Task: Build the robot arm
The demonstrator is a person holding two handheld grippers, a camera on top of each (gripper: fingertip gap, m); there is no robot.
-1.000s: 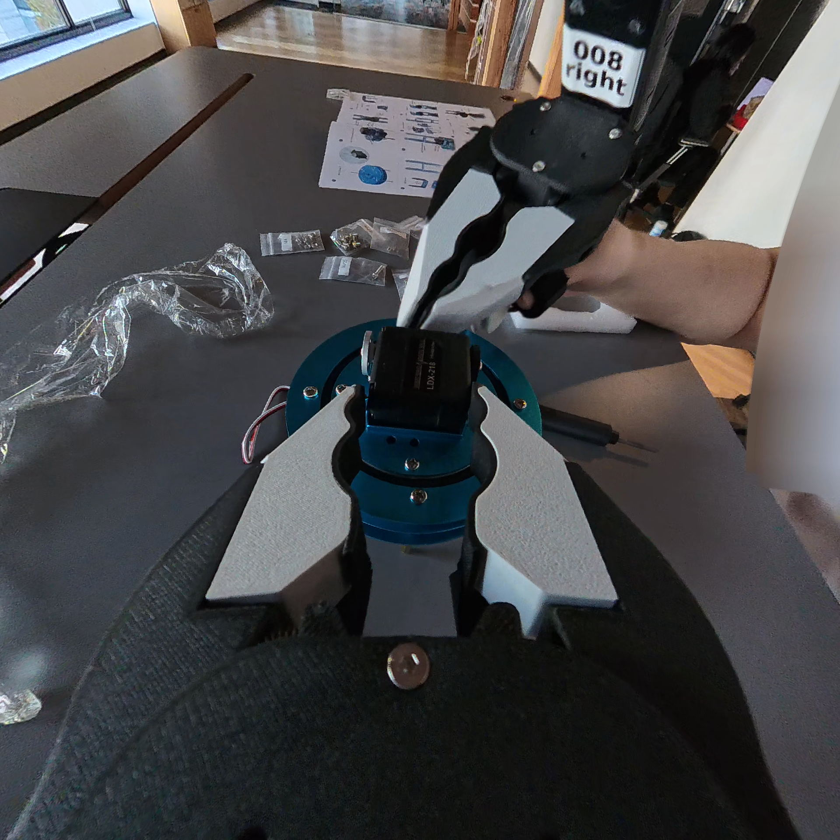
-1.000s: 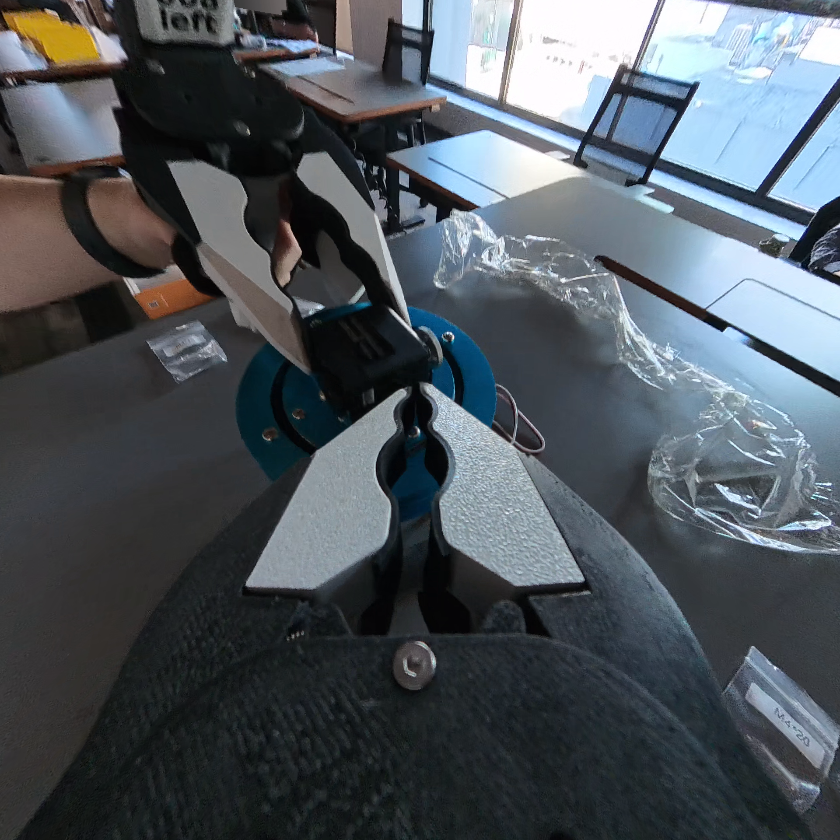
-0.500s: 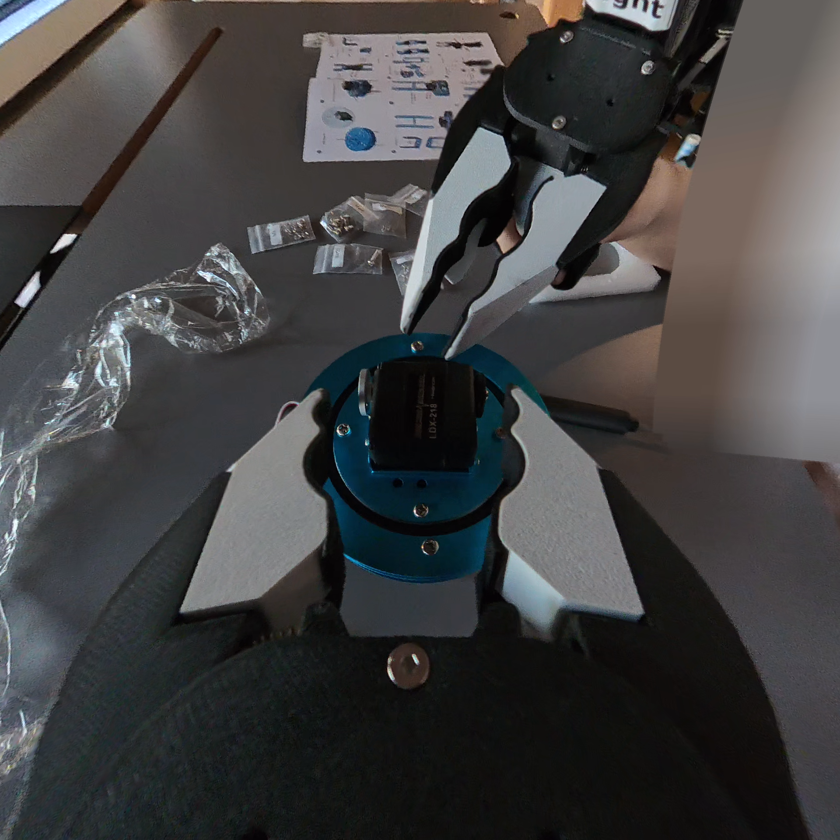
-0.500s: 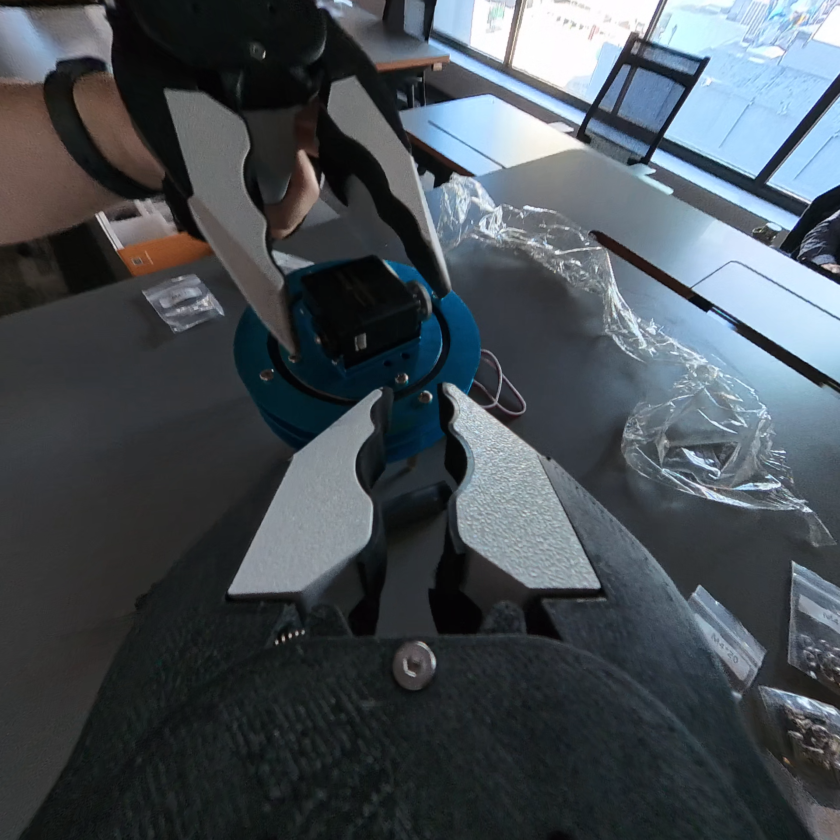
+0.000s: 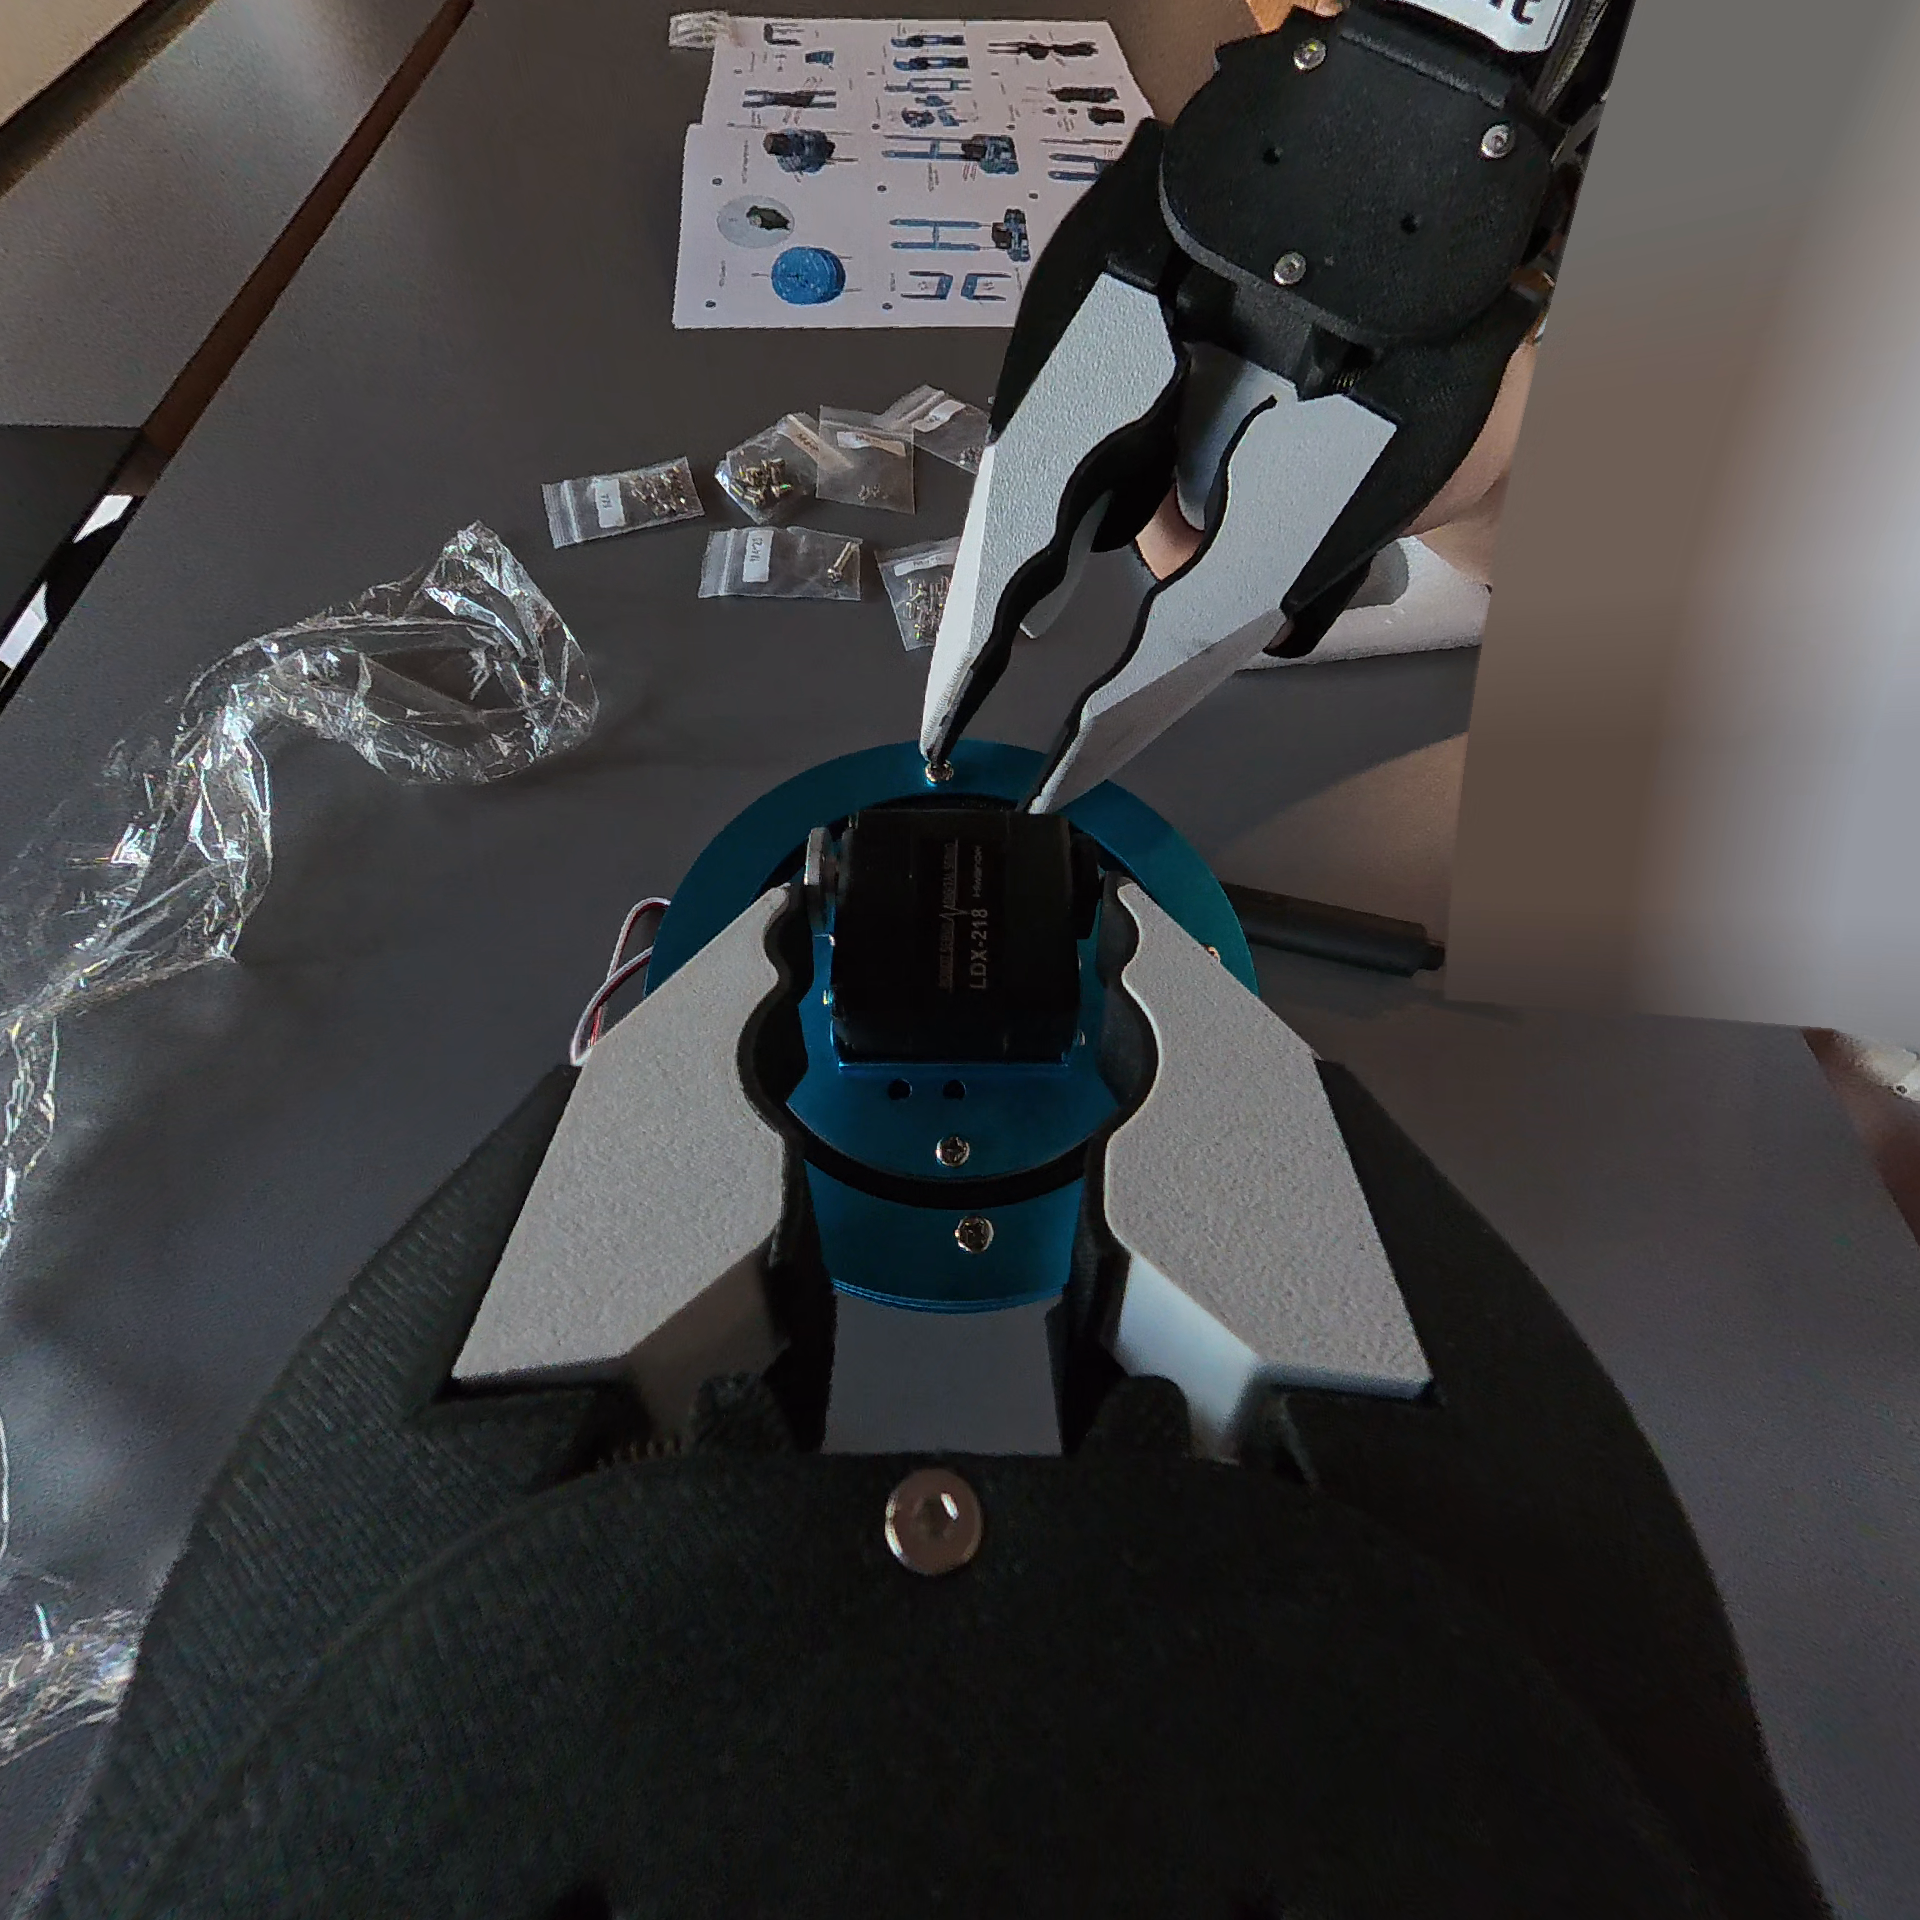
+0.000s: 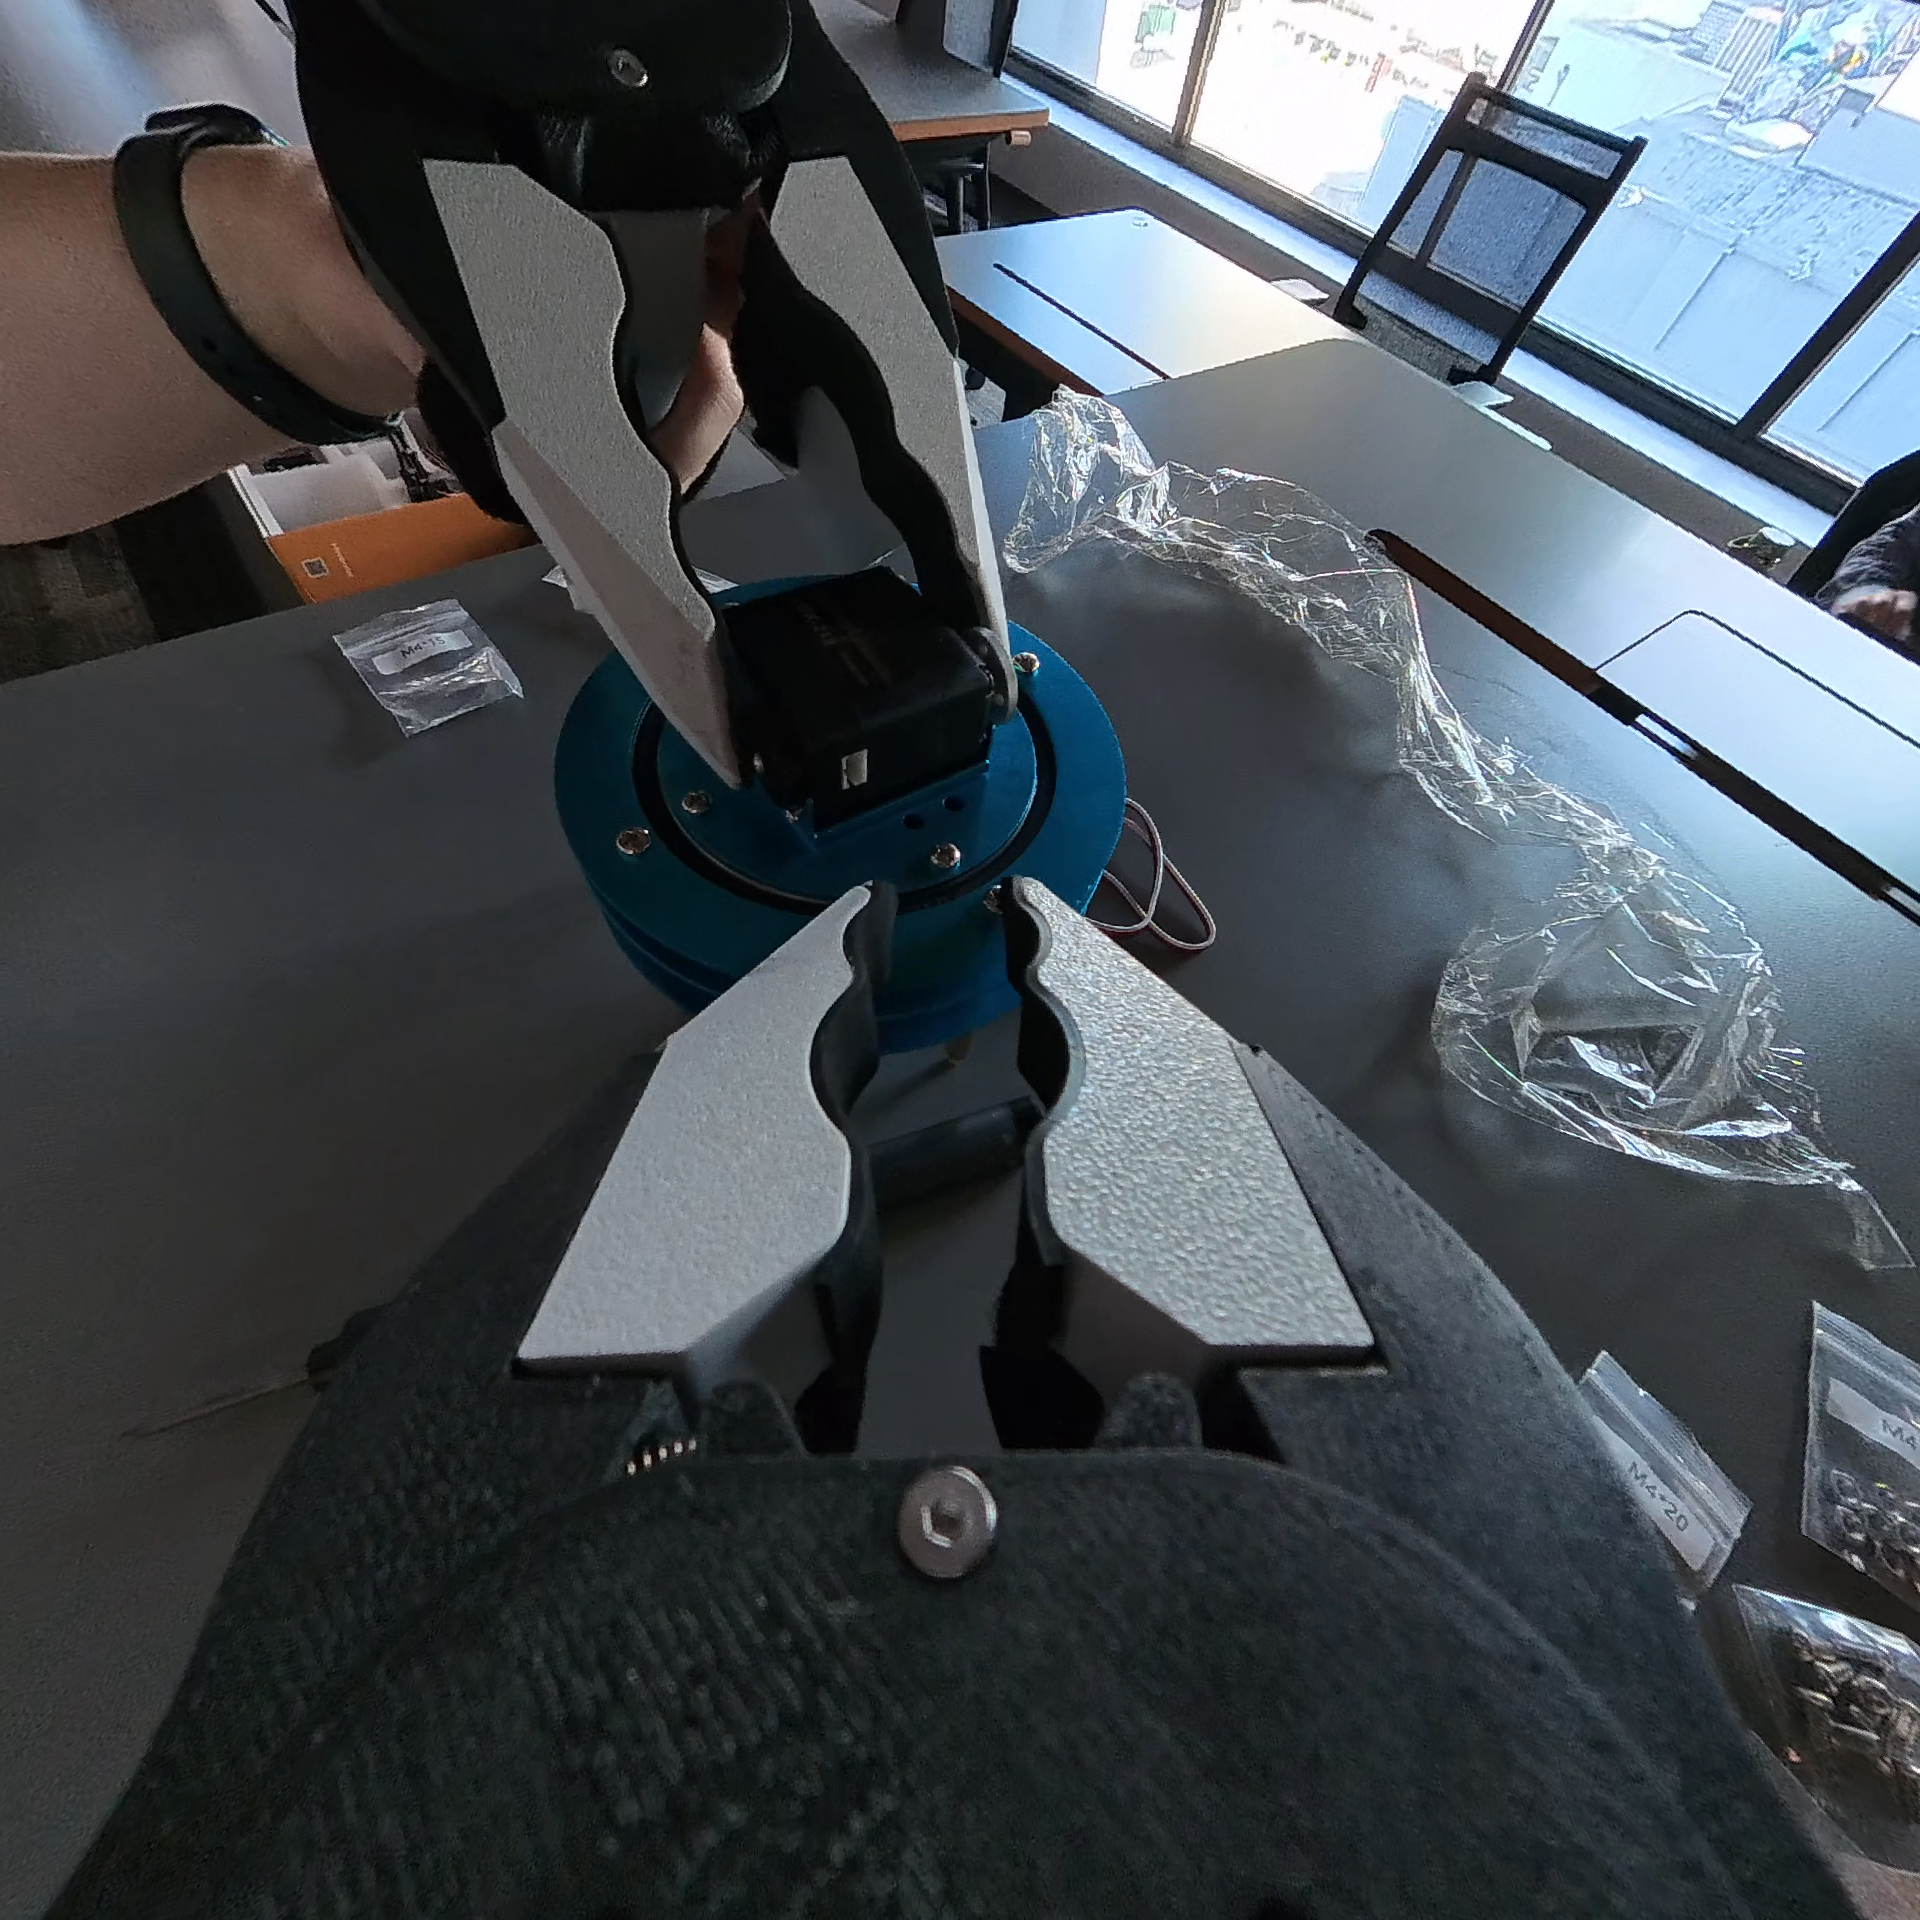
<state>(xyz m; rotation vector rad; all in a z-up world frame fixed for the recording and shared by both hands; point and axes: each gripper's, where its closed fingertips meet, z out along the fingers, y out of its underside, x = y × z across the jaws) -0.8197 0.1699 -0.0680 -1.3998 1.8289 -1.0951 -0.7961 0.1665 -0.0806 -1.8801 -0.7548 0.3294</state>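
Note:
A black servo (image 5: 956, 935) stands in a blue bracket on a round blue base (image 5: 935, 1257) on the grey table. My left gripper (image 5: 945, 904) is open, with one finger close beside each side of the servo; the right wrist view shows it (image 6: 862, 738) coming down from above over the servo (image 6: 852, 686). My right gripper (image 6: 940, 894) is partly open and empty, its tips just over the near rim of the base (image 6: 623, 790). In the left wrist view it (image 5: 987, 784) points down at the base's far rim.
Crumpled clear plastic wrap (image 5: 395, 665) lies left of the base. Several small bags of screws (image 5: 790, 499) and printed sheets (image 5: 883, 187) lie beyond it. A dark tool (image 5: 1340, 940) lies right of the base. More bags (image 6: 1870, 1455) lie near my right gripper. A red and white wire (image 6: 1164, 904) trails from the base. Both grippers' tips are close together, under 4 cm apart.
My left gripper let go of the servo, opened wide, then narrowed around it again. My right gripper opened and drew back from the servo to the base's rim.

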